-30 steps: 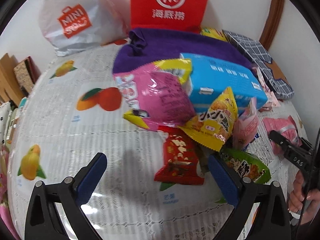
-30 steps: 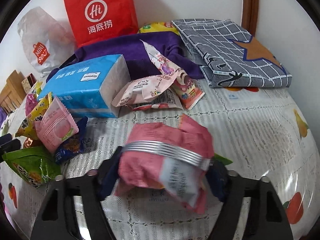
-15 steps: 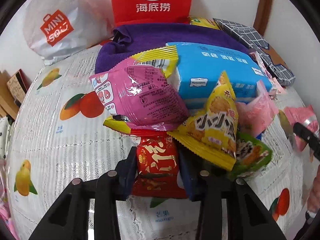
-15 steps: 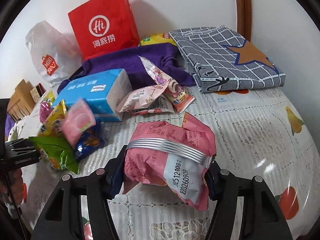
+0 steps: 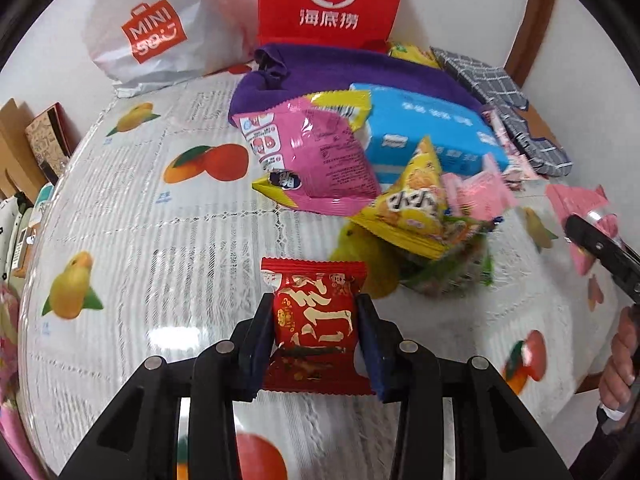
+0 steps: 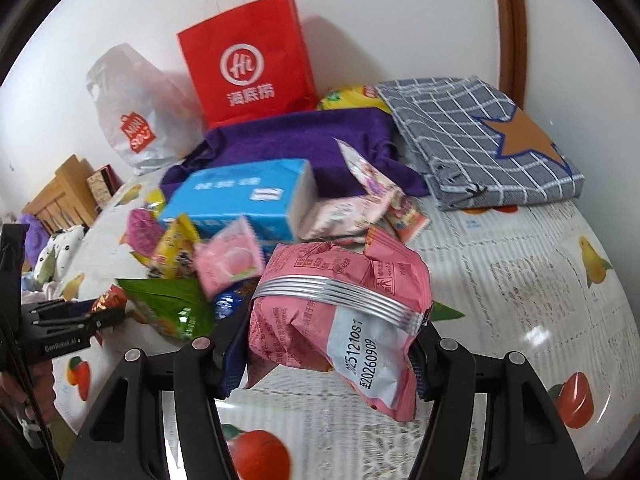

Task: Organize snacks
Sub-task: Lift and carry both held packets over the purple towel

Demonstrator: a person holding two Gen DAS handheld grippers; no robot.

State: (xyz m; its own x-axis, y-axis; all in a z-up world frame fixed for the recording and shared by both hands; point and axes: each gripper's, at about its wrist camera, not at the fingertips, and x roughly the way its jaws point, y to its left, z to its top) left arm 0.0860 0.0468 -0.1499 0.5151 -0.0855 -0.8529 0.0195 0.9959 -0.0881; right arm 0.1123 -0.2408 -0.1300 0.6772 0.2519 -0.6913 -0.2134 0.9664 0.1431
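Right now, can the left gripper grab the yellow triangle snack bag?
Probably not yet. The left gripper is already shut on the red snack packet, so its jaws are full. The yellow triangle bag lies on top of the pile with nothing covering it, so the way looks free once the packet is dropped.

Right gripper (image 6: 328,344) clamped on a pink snack packet (image 6: 340,316) above the fruit-print tabletop (image 6: 520,280).

The packet is crumpled between the blue pads, a silver band across its middle and a printed date on its white end. Behind it lies a heap — a blue tissue pack (image 6: 244,200), a small pink peach sachet (image 6: 230,260), a yellow packet (image 6: 176,248) and a green one (image 6: 172,304). At the left edge the left gripper (image 6: 102,312) holds a red wrapper (image 6: 108,298). Farther back sit a purple cloth (image 6: 304,136), a grey checked cloth (image 6: 472,140), a red paper bag (image 6: 248,60) and a white plastic bag (image 6: 136,116) by the wall.
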